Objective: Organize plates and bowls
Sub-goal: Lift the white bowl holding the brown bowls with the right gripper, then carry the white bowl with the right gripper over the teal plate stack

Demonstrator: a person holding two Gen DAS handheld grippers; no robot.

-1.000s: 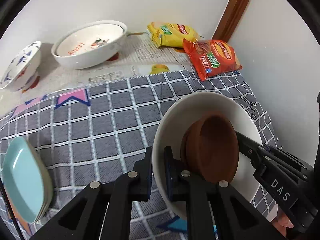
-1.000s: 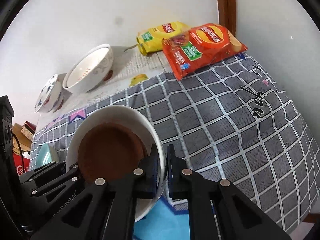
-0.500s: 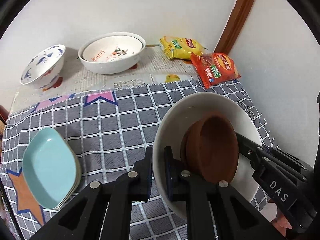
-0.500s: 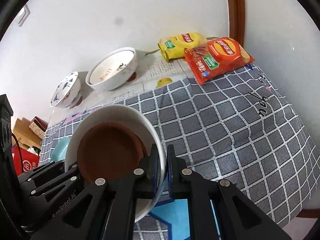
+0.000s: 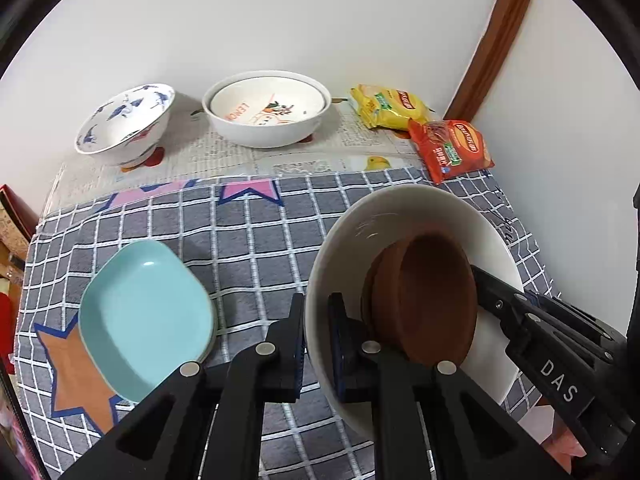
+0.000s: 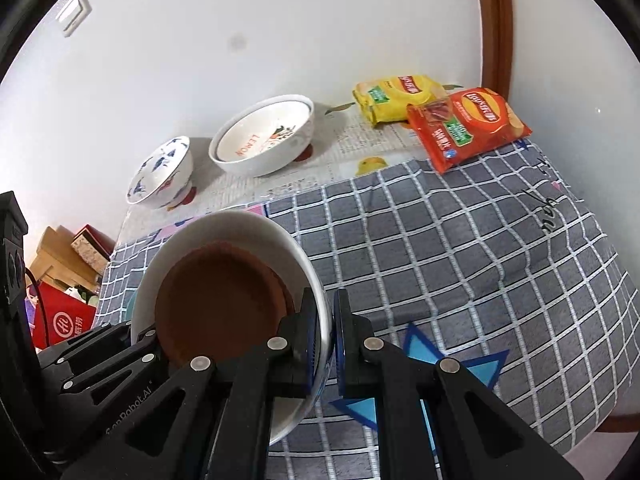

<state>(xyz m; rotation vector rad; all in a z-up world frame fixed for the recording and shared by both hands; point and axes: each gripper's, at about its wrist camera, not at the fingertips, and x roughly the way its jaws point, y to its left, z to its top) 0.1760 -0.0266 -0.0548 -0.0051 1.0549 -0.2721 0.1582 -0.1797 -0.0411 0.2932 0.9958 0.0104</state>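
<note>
A white bowl (image 5: 404,208) with a brown bowl (image 5: 432,300) nested inside is held in the air above the checked tablecloth. My left gripper (image 5: 318,344) is shut on its left rim. My right gripper (image 6: 327,340) is shut on its right rim (image 6: 308,272), and the brown bowl (image 6: 216,300) shows in that view too. A light blue plate stack (image 5: 144,316) lies at the front left. A blue-patterned bowl (image 5: 124,124) and a large white "LEMON" bowl (image 5: 266,114) stand at the back near the wall.
A yellow snack bag (image 5: 388,106) and a red chip bag (image 5: 452,148) lie at the back right corner. Newspaper (image 5: 240,160) covers the table's rear strip. Boxes (image 6: 64,264) stand off the table's left side. Walls close the back and right.
Both grippers have risen and pulled back with the nested bowls; more of the table, the blue plates and the back bowls have come into view.
</note>
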